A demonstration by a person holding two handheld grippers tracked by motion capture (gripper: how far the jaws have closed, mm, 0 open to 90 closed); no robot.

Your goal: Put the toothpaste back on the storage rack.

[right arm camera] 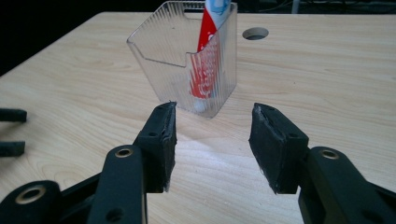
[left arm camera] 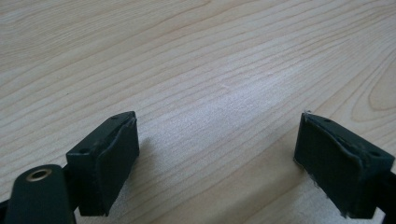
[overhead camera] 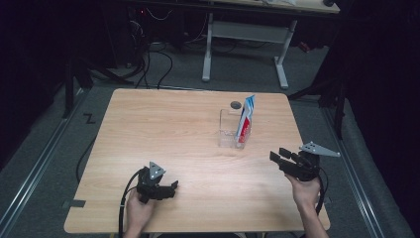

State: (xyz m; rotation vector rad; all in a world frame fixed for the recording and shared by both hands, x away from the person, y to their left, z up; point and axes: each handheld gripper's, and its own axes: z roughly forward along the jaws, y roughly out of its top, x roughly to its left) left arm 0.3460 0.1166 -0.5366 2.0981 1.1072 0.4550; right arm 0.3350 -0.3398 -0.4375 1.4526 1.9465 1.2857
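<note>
A clear ribbed plastic holder [overhead camera: 229, 130] [right arm camera: 187, 56] stands right of the table's middle. A red, white and blue toothpaste tube [overhead camera: 245, 120] [right arm camera: 205, 51] stands upright inside it, cap down, against its right wall. My right gripper [overhead camera: 278, 156] [right arm camera: 212, 140] hovers a short way in front of the holder, to its right in the high view; its jaws stand open with nothing between them. My left gripper [overhead camera: 173, 187] [left arm camera: 215, 158] rests low over bare wood near the front left, open wide and empty.
The light wooden table [overhead camera: 163, 129] has a round cable hole [overhead camera: 236, 104] [right arm camera: 255, 33] just behind the holder. A white desk frame [overhead camera: 247, 34] and cables stand on the dark floor beyond. My left gripper's jaw tips [right arm camera: 11, 130] show at the right gripper view's left edge.
</note>
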